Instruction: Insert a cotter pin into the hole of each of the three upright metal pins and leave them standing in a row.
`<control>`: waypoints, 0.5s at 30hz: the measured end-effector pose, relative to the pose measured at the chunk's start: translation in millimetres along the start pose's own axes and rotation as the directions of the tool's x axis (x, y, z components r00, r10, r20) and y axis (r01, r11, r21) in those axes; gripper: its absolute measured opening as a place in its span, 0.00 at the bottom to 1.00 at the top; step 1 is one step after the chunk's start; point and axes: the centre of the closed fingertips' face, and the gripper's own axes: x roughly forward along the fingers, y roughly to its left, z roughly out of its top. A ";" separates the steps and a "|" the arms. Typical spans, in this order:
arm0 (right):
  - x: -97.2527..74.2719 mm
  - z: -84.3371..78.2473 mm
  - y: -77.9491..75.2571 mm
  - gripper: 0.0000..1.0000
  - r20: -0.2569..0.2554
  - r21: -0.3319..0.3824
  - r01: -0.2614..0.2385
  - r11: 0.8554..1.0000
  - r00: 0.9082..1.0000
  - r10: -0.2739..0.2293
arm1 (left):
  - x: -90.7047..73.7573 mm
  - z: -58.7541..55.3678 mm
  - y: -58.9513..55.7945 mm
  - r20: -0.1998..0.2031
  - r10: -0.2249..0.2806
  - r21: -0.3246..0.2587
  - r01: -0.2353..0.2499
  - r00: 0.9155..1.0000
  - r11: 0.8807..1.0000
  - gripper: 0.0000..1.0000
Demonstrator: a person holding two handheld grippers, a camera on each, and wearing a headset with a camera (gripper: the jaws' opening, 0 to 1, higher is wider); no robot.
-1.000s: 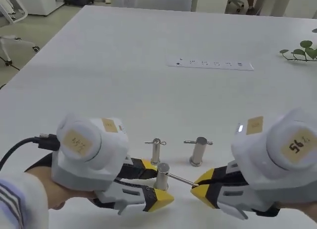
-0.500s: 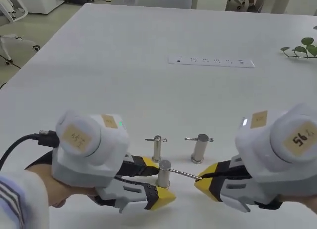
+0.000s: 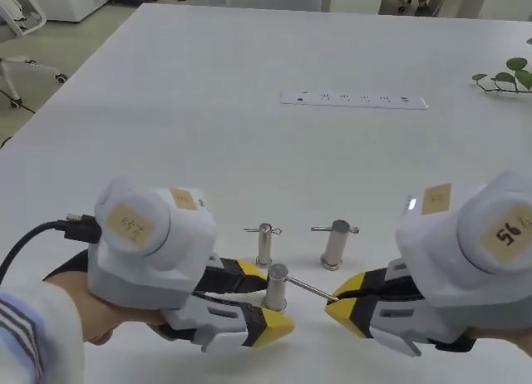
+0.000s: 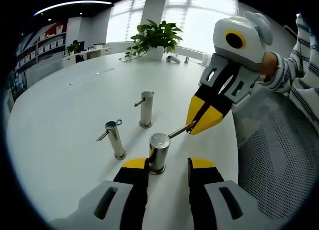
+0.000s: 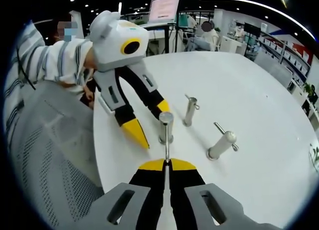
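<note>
Your L gripper (image 4: 167, 164) straddles the near pin (image 4: 159, 149), jaws slightly apart; R gripper (image 5: 167, 164) pinches a cotter pin (image 5: 167, 149), tip at that pin's top.

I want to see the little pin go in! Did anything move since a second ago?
Nothing visibly moved; only the camera shifted slightly. The right gripper stays shut on the cotter pin, whose tip is at the head of the near metal pin. The left gripper stays open around that pin's base. The far-left pin and far-right pin keep their cotter pins.
</note>
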 end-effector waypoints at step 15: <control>3.7 2.3 4.2 0.03 0.008 0.025 -0.009 1.000 1.000 0.009 | 1.0 0.9 0.6 -0.003 0.003 -0.003 -0.003 1.000 1.000 0.30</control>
